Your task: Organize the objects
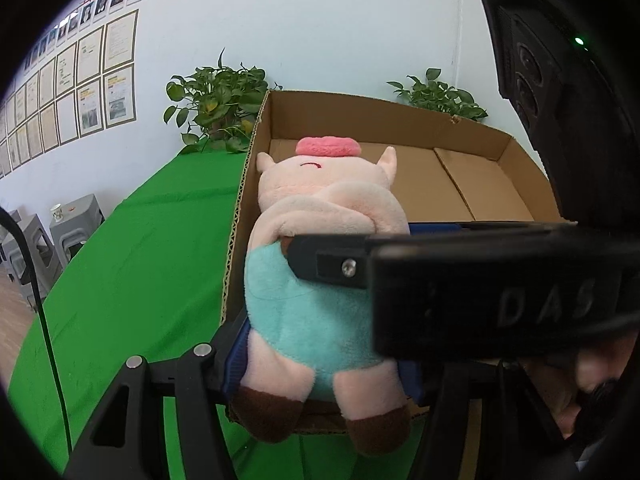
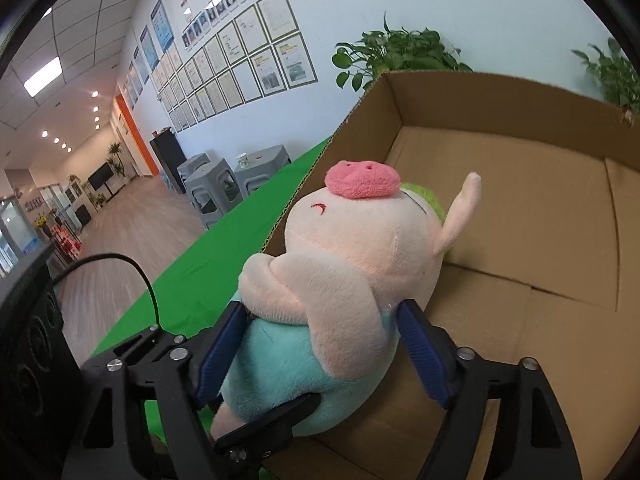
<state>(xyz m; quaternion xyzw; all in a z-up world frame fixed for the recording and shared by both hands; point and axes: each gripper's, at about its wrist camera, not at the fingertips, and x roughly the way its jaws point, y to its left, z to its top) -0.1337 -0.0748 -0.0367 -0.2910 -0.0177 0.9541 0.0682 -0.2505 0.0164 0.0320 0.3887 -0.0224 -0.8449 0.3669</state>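
**Right wrist view: plush pig hangs at the lip of the box, two claws around it**

Nearest the lens, the right claw [image 2: 320,308] stands wide. Its blue pads flank the teal belly of the one plush pig [image 2: 340,264] and seem barely to touch it rather than press. A black finger of the left claw [image 1: 324,344] crosses beneath the toy. In the left wrist view, that claw is about half open and pinches the pig's lower body.

The pig lies snout up between both claws, its head pointing away from them. Its brown feet dangle on the near side of the single cardboard box [image 2: 500,112], over the box's near left corner. Nothing else shows in the box.

The likely risk is that the toy's weight sits at the rim. If it is let go here, it could roll back over the near wall or off to the left onto the green counter [image 2: 208,264]. The crossed fingers could also knock together or snag the plush as they part.

Beyond the box stand two potted plants [image 2: 396,48]. Farther left are three grey stools [image 2: 218,196], one of them carrying a paper cup [image 2: 241,159].
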